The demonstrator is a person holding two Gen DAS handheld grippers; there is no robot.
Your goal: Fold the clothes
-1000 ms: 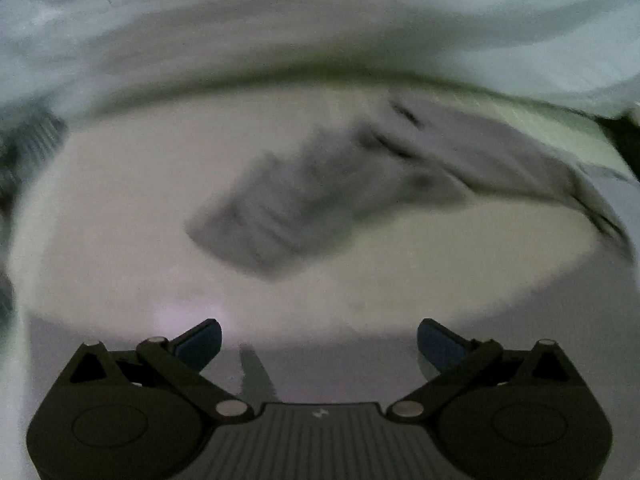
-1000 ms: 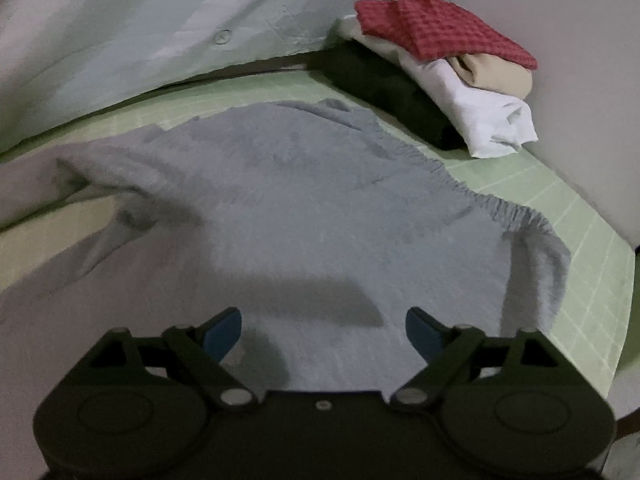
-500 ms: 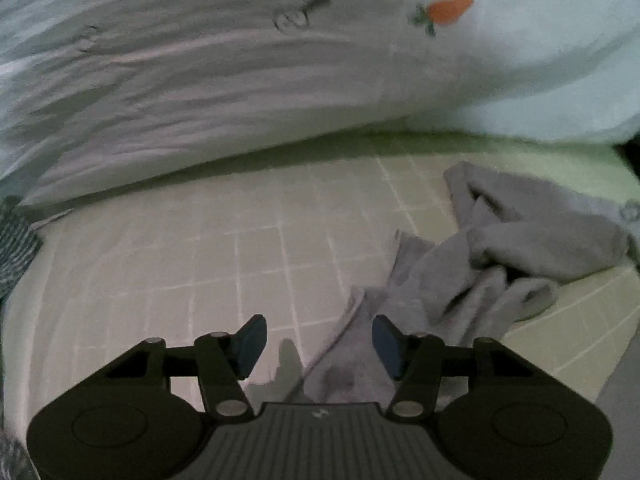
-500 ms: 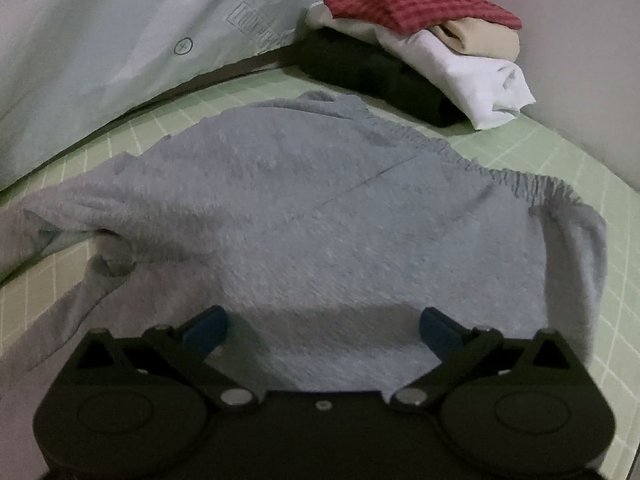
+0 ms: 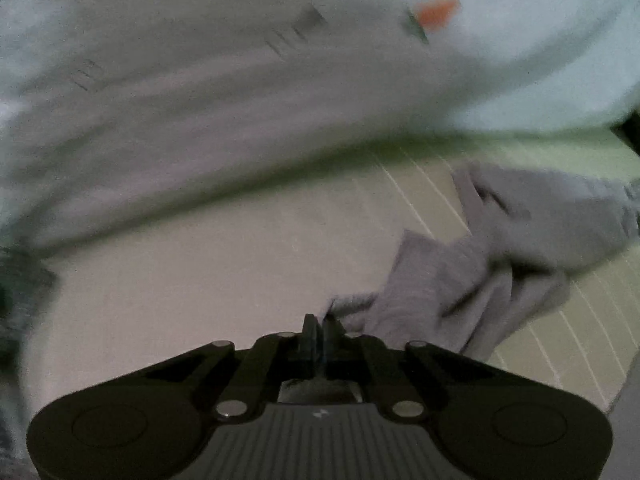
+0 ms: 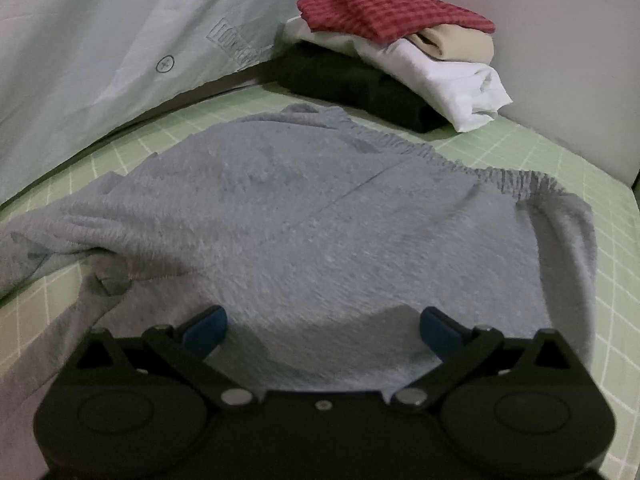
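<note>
**Left pinches sleeve end, body lies off to my right**

My left gripper (image 5: 316,334) has just been closing and its fingers now sit pressed together on the end of the grey sweater's sleeve (image 5: 472,280). The sleeve's cuff edge pokes out just beside the tips (view is blurred, so how deep the bite goes I can't tell). From the pinch the sleeve runs away up and to the right over the green grid mat (image 5: 560,340), crumpled. That's its long axis, so I judge the fold goes rightward, toward the body.

My right gripper (image 6: 322,326) has fingers spread wide, holding nothing, hovering over the grey sweater (image 6: 320,220) spread flat, hem at the far side. Folded stack (image 6: 400,60) sits beyond it, well apart.
</note>
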